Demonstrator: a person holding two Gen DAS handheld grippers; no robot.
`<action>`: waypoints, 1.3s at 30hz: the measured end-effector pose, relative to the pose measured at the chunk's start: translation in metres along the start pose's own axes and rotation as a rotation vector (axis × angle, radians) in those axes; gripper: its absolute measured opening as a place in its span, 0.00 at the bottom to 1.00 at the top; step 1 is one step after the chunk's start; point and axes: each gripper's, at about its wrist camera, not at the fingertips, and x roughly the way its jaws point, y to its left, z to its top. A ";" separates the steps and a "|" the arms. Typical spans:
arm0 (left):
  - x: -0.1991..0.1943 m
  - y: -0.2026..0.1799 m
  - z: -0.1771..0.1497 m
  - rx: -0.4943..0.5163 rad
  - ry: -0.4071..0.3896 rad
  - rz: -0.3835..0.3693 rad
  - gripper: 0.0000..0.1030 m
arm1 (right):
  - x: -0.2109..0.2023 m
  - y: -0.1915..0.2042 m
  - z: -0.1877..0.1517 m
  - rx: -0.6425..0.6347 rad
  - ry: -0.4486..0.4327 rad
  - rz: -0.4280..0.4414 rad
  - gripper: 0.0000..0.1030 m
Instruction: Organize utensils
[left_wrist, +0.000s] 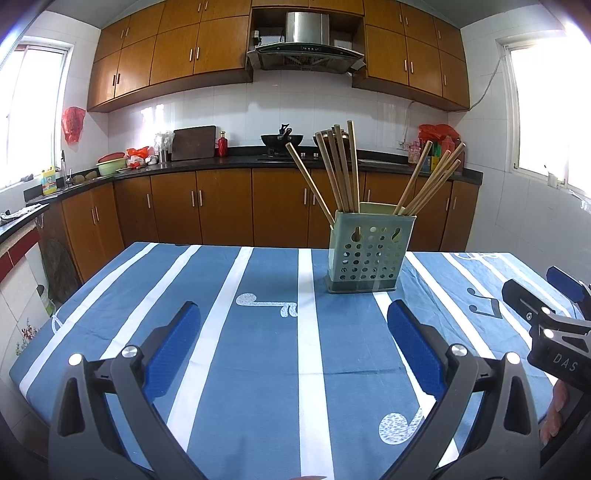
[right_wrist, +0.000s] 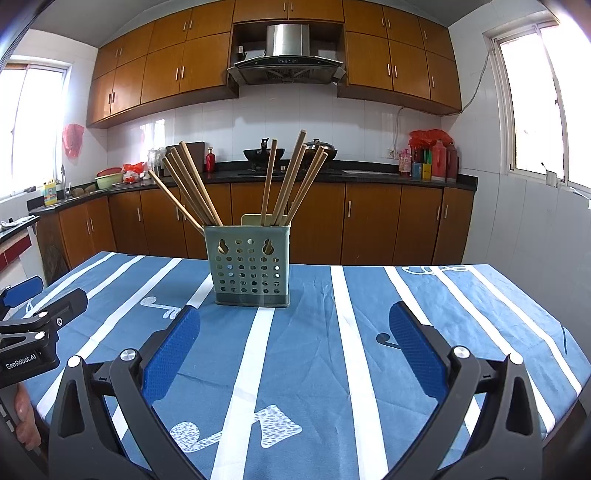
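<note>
A pale green perforated utensil holder (left_wrist: 364, 253) stands upright on the blue striped tablecloth (left_wrist: 266, 332), with several wooden chopsticks (left_wrist: 341, 170) leaning out in two bunches. It also shows in the right wrist view (right_wrist: 249, 267), with its chopsticks (right_wrist: 284, 181). My left gripper (left_wrist: 293, 319) is open and empty, short of the holder and to its left. My right gripper (right_wrist: 293, 321) is open and empty, short of the holder. The right gripper shows at the left view's right edge (left_wrist: 550, 295); the left gripper shows at the right view's left edge (right_wrist: 40, 295).
The table's far edge (right_wrist: 369, 265) lies just behind the holder. Beyond it stand brown kitchen cabinets (left_wrist: 221, 206), a dark counter with a wok (left_wrist: 282, 138) and bottles (right_wrist: 436, 157). The table's right edge (right_wrist: 569, 332) drops off close to my right gripper.
</note>
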 end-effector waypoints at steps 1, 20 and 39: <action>0.000 0.000 0.000 0.000 0.000 0.000 0.96 | 0.000 0.000 0.000 0.000 0.000 0.000 0.98; 0.003 0.002 -0.004 -0.005 0.004 0.001 0.96 | 0.000 0.001 0.000 0.004 0.004 0.000 0.98; 0.004 0.003 -0.005 -0.007 0.007 0.005 0.96 | -0.001 0.001 0.001 0.007 0.007 0.000 0.98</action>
